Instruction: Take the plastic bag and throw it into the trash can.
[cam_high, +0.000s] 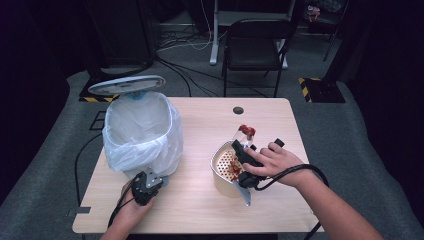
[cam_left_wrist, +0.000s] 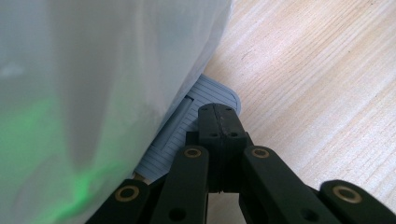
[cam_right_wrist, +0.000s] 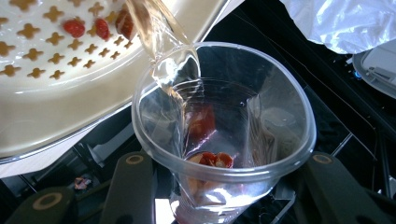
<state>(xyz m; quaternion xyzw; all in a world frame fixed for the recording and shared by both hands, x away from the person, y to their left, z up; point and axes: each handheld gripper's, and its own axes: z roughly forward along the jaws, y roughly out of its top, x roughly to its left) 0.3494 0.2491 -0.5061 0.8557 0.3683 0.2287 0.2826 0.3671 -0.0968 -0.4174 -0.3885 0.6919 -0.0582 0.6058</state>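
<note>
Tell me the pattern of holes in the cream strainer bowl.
Cross-shaped cut-outs in rows across the cream strainer bowl; clearest in the right gripper view.

Dark chair (cam_high: 256, 47) on grey carpet (cam_high: 360, 150)

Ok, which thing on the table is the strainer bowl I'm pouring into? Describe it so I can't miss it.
On the wooden table, look right of the white-bagged bin. The cream bowl sits under the right gripper, which holds a clear cup above it. Unlike its neighbours, its floor is pierced with cross-shaped holes and carries red pieces.
</note>
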